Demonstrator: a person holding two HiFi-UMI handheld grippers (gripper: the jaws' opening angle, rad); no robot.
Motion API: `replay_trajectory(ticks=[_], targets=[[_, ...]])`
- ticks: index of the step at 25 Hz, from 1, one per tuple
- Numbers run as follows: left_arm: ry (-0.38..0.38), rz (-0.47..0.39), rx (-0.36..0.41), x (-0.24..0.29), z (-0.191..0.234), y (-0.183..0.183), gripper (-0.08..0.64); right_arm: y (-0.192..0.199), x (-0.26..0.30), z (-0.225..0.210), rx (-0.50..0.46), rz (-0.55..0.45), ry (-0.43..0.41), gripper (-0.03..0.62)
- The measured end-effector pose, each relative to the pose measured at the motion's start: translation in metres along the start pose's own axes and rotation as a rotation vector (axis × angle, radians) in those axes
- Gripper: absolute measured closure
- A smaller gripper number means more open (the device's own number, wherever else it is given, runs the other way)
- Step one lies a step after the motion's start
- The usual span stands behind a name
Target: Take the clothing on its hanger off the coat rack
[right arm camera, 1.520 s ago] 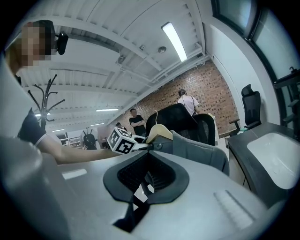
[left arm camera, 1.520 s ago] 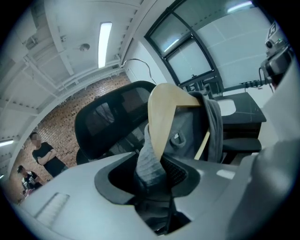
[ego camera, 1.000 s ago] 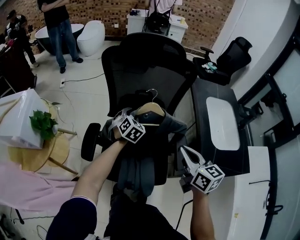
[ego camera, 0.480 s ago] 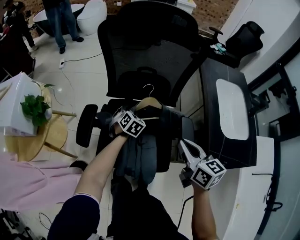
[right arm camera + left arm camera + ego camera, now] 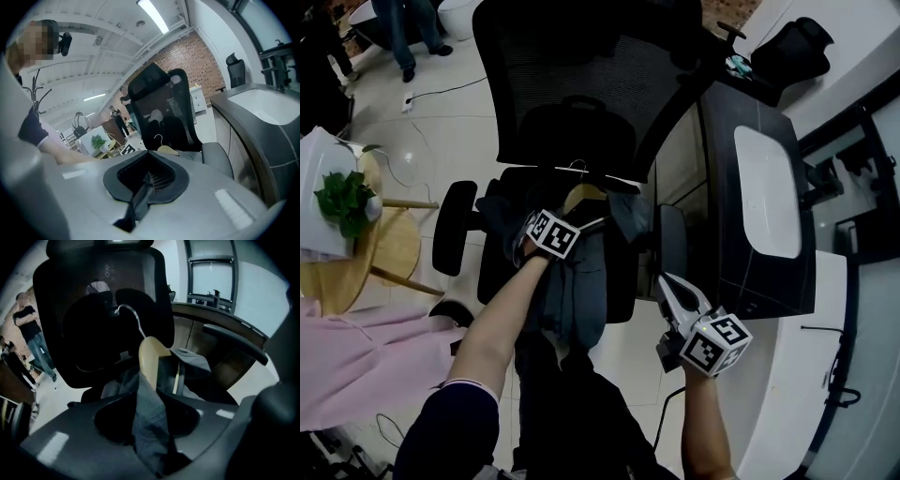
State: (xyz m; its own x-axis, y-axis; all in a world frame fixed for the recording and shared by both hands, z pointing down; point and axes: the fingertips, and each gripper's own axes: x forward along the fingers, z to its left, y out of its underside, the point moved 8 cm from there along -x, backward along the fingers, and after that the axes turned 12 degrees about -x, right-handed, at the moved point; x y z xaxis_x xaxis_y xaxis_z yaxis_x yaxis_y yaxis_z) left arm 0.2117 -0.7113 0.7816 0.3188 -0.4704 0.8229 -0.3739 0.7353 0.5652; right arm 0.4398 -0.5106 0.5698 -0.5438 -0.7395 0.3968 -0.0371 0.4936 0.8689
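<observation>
A grey shirt (image 5: 578, 292) hangs on a wooden hanger (image 5: 584, 198) with a metal hook (image 5: 577, 168), over the seat of a black office chair (image 5: 581, 80). My left gripper (image 5: 568, 219) is shut on the shirt fabric just below the hanger's shoulder. In the left gripper view the cloth (image 5: 150, 413) fills the gap between the jaws, with the hanger (image 5: 152, 358) rising above them. My right gripper (image 5: 668, 283) hovers to the right of the chair seat, shut with nothing in it; its fingertips (image 5: 143, 193) meet. No coat rack is in view.
A dark desk (image 5: 750, 267) with a white oval panel (image 5: 766, 192) runs along the right. A round wooden table (image 5: 380, 253) with a plant (image 5: 342, 195) stands left, pink cloth (image 5: 366, 361) below it. A second black chair (image 5: 787, 47) and people stand farther back.
The head view has swung forward and down over the chair. My left gripper, with hanger and shirt, has drifted slightly left and closer to the chair back. The right gripper has hardly moved.
</observation>
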Motion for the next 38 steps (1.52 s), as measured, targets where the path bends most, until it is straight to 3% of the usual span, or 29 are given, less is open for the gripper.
replay_trajectory(ticks=[3, 8, 11, 13, 18, 30, 38], targets=[[0.026, 0.014, -0.032, 0.002, 0.002, 0.005, 0.374, 0.001, -0.002, 0.001, 0.003, -0.002, -0.002, 0.591], [0.037, -0.026, -0.03, -0.017, -0.002, 0.001, 0.374, -0.003, 0.001, 0.005, -0.001, -0.011, -0.017, 0.591], [0.09, -0.078, -0.058, -0.039, -0.01, -0.004, 0.38, -0.011, 0.003, 0.011, -0.014, -0.021, -0.035, 0.591], [0.134, -0.13, -0.078, -0.063, -0.016, -0.011, 0.387, -0.019, 0.003, 0.016, -0.024, -0.03, -0.045, 0.591], [0.221, -0.318, -0.111, -0.141, -0.023, -0.043, 0.545, -0.052, 0.014, 0.028, -0.068, -0.092, -0.084, 0.591], [0.433, -0.697, -0.26, -0.328, -0.044, -0.086, 0.549, -0.132, 0.02, 0.078, -0.206, -0.259, -0.2, 0.591], [0.506, -0.777, -0.276, -0.379, -0.064, -0.083, 0.549, -0.159, 0.016, 0.09, -0.286, -0.331, -0.235, 0.591]])
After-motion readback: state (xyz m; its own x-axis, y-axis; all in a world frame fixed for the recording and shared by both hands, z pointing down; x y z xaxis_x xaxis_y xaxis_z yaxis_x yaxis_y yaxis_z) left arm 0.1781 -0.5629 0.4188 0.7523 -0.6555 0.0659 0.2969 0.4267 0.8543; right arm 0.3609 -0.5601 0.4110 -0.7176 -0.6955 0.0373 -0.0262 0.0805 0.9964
